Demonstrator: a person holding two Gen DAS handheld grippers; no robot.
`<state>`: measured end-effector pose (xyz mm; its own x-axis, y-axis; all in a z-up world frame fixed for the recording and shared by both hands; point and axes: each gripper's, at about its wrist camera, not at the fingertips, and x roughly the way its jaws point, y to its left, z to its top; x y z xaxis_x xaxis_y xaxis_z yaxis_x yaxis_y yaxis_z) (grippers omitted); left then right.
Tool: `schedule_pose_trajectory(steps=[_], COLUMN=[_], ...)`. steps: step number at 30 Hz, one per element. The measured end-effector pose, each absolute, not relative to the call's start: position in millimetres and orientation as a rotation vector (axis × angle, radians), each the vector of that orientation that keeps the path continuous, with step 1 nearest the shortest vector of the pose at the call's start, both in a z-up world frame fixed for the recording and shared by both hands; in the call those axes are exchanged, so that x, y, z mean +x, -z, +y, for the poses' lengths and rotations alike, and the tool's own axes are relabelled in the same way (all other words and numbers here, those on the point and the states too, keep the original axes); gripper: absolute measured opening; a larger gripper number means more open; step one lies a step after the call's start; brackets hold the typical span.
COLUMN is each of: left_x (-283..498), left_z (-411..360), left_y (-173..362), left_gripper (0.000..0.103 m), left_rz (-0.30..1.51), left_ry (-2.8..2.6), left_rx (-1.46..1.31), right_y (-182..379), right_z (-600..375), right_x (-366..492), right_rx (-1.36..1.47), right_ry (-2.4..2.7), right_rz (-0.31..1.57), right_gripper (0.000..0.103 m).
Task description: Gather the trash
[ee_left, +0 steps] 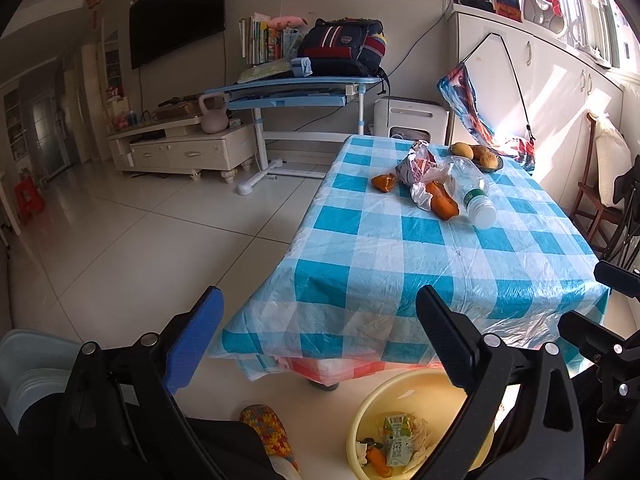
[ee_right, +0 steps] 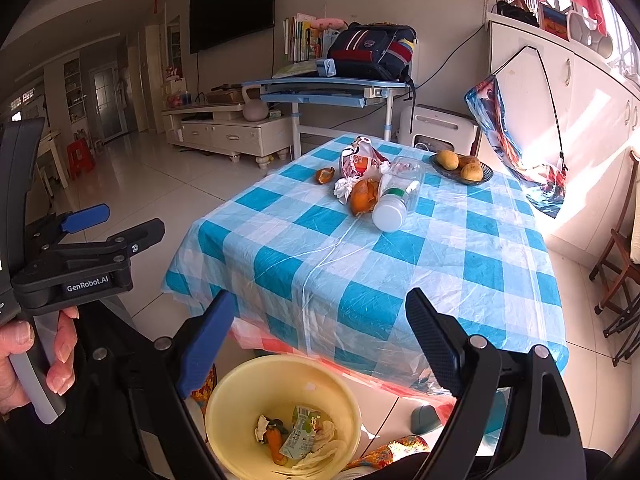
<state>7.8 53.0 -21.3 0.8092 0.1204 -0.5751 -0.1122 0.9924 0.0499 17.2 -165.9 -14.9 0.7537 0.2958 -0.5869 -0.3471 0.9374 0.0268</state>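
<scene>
- Yellow plastic basin (ee_right: 224, 392) sat nearest, on the floor below the table's near edge, holding a crushed green carton (ee_right: 298, 432), a scrap of orange peel and some wadded tissue.
- My right gripper (ee_right: 320, 344) hung above that basin with its jaws wide and nothing between them.
- My left gripper (ee_left: 316, 340) was likewise spread wide and empty, short of the table's near edge; a hand (ee_right: 24, 360) showed on its handle in the right view.
- On the checked tablecloth (ee_right: 360, 280), the near half lay bare. The trash was bunched toward the far edge: a clear bottle (ee_right: 396, 196) on its side, white cap toward me, touching a large orange peel (ee_right: 362, 196), a crumpled tissue (ee_right: 344, 190) and a red-and-white wrapper (ee_right: 360, 160). A smaller peel (ee_right: 325, 175) lay just apart, toward the far left corner.
- A dish of fruit (ee_right: 460, 166) stood near the far right corner. That I judged not to be trash.
- Risks as I saw them: the bottle could roll off if nudged, the loose plastic cloth could snag in the jaws and drag the whole heap, and a careless reach might catch the fruit.
</scene>
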Motion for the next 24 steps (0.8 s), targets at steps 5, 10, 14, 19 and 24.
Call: schedule_pose_trajectory(steps=[5,10,14,19,24], left_x=[8,9,10,18,34], left_z=[53,52,52,70,94], left_y=[22,25,28,22,2], left_gripper=[0.095,0.096,0.096,0.096,0.096], left_rz=[0.618,0.626,0.637,0.674,0.674], left_ry=[-0.123,-0.123,-0.128,-0.144,-0.143], left_rx=[0.014,0.013,0.019,-0.032,-0.101], right_y=[15,18,17,5,-7], right_z=[-166,-165,-165,-169,-166], right_x=[17,17,16,22,42], right_rx=[-0.077,-0.06,-0.057,-0.039,-0.025], right_ry=[-0.354,-0.357,-0.361,-0.387,-0.462], right_rz=[0.627,0.631,0.631,0.618,0.63], right_gripper=[0.084,0.084,0.084,0.084,0.084])
